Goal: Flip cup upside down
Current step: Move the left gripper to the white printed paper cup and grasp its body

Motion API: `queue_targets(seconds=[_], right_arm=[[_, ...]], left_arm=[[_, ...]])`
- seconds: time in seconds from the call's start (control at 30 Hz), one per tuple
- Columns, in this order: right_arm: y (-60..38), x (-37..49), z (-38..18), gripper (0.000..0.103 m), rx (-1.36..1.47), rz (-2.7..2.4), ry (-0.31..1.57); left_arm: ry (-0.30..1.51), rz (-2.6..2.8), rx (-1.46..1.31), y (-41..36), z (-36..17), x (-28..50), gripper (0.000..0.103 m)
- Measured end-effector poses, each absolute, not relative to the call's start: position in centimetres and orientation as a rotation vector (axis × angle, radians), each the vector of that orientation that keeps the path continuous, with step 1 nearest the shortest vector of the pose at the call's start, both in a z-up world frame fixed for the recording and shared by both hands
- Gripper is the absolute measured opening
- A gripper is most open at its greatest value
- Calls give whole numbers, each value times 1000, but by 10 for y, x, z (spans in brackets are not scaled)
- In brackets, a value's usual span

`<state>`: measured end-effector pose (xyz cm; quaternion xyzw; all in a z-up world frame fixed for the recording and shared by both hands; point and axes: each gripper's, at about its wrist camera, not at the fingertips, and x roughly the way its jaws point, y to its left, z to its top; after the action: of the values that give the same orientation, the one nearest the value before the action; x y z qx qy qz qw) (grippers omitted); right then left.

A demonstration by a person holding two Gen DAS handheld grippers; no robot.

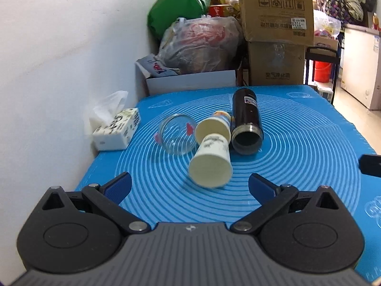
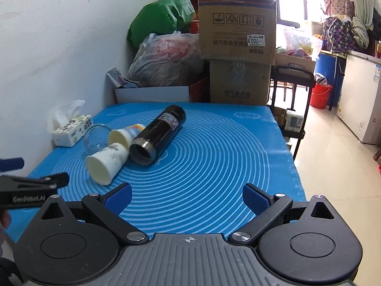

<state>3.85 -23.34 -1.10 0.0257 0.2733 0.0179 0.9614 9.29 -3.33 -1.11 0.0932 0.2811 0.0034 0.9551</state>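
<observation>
Several cups lie on their sides on the blue mat [image 1: 297, 157]. A white paper cup [image 1: 212, 159] lies nearest, mouth toward me; it also shows in the right wrist view [image 2: 107, 162]. Behind it lies a second paper cup [image 1: 215, 127] [image 2: 123, 134]. A clear glass cup [image 1: 176, 134] [image 2: 95, 135] lies to their left. A black flask [image 1: 246, 121] [image 2: 158, 134] lies to their right, open end toward me. My left gripper [image 1: 189, 187] is open and empty, just short of the near paper cup. My right gripper [image 2: 187, 199] is open and empty, over the mat right of the cups.
A tissue box [image 1: 117, 128] sits at the mat's left edge by the white wall. Cardboard boxes [image 1: 276, 23], plastic bags [image 1: 202, 45] and a white box stand behind the table. The table's right edge drops to a tiled floor [image 2: 333, 157].
</observation>
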Motion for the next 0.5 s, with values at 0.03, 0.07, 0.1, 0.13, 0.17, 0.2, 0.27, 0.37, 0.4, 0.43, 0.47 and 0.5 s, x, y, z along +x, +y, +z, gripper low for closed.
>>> queue_targets(seconds=[0.03, 0.07, 0.1, 0.13, 0.17, 0.2, 0.27, 0.37, 0.4, 0.43, 0.47, 0.5], right_arm=[[-236, 44, -12, 101, 47, 34, 554], [-238, 50, -14, 101, 41, 30, 554], [-240, 56, -15, 101, 36, 25, 557], [-242, 61, -17, 101, 34, 20, 561], [-244, 68, -20, 101, 35, 14, 565], [-246, 72, -22, 101, 36, 10, 568], [-250, 82, -27, 101, 43, 0, 576], [-255, 93, -35, 101, 60, -9, 590], [-256, 96, -39, 101, 63, -11, 597], [-258, 99, -42, 101, 66, -11, 603], [-259, 102, -45, 101, 67, -12, 609], [-261, 104, -47, 101, 67, -13, 615]], left_arm=[[577, 4, 199, -35, -13, 103, 103], [584, -4, 207, -37, -14, 115, 103], [586, -9, 210, -39, -15, 124, 103], [585, -8, 219, -41, -15, 133, 103], [581, -5, 233, -44, -16, 143, 103], [579, -2, 246, -47, -17, 152, 103], [586, -3, 260, -52, -19, 172, 103], [653, -31, 277, -60, -29, 206, 103], [682, -35, 292, -63, -35, 217, 103], [701, -32, 302, -66, -41, 225, 103], [722, -26, 315, -68, -47, 234, 103], [738, -22, 323, -69, -52, 239, 103]])
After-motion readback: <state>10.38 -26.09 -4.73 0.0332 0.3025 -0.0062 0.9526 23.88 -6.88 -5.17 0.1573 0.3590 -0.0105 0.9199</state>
